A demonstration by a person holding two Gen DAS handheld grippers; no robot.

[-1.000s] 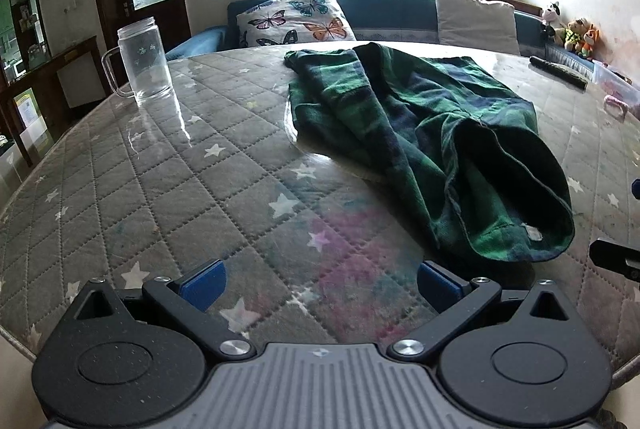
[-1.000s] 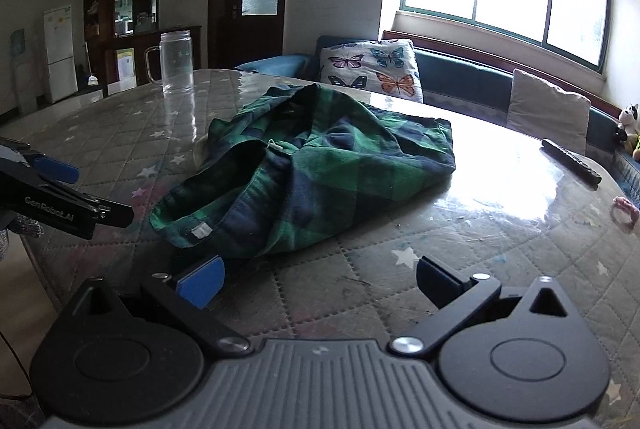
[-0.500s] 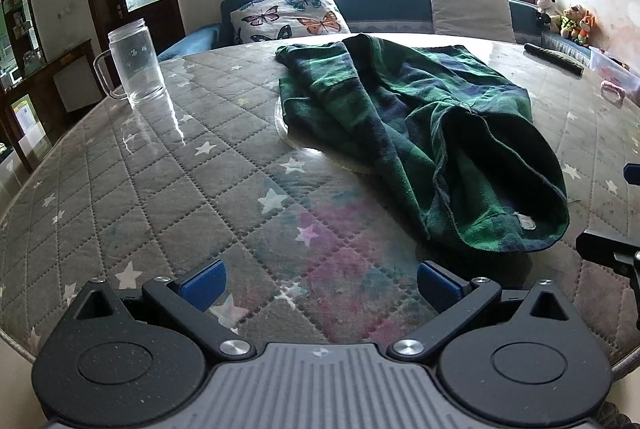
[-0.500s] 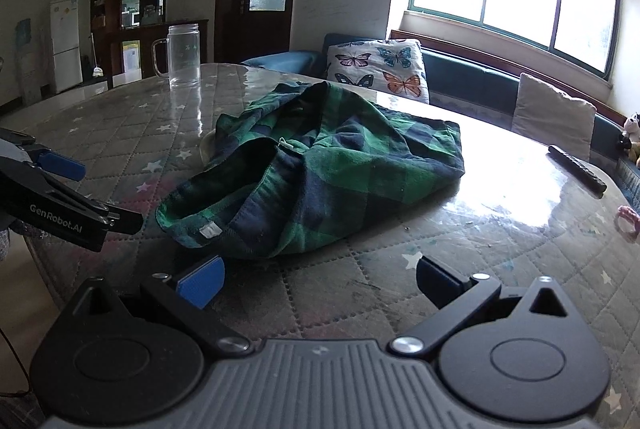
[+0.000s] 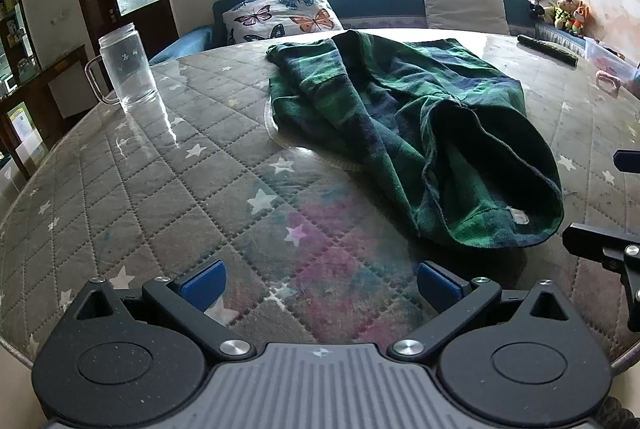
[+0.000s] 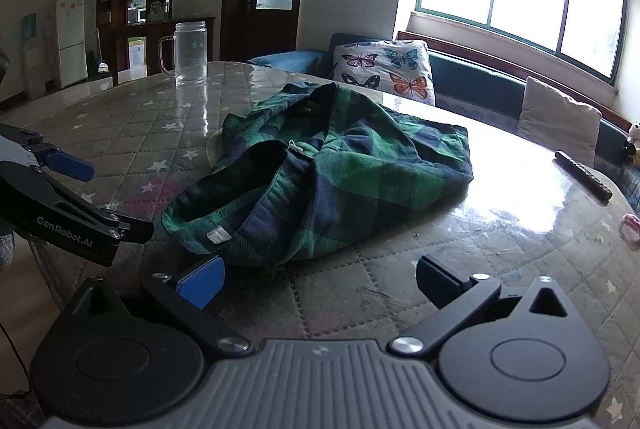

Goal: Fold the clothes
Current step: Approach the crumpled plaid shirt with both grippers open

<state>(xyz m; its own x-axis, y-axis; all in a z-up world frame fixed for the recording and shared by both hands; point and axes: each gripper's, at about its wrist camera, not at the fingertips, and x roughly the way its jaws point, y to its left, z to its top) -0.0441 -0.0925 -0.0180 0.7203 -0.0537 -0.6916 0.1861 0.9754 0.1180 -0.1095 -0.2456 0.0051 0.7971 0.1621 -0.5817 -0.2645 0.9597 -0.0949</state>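
Observation:
A crumpled green and navy plaid garment (image 5: 420, 133) lies in a heap on the quilted, glass-topped round table (image 5: 160, 189); it also shows in the right wrist view (image 6: 340, 177), with a white label at its near hem. My left gripper (image 5: 320, 283) is open and empty, low over the table just left of the garment's near hem. My right gripper (image 6: 320, 279) is open and empty, at the hem's near edge. Each gripper shows in the other's view: the right one (image 5: 608, 213), the left one (image 6: 76, 197).
A clear glass mug (image 5: 126, 67) stands at the table's far left. A dark remote (image 6: 584, 177) and a pink object (image 6: 630, 223) lie at the far right. A bench with a butterfly pillow (image 5: 280, 13) stands behind the table, under the window.
Both grippers have moved a little closer to the garment's near hem and sit lower over the table. Both stay open. The garment has not moved.

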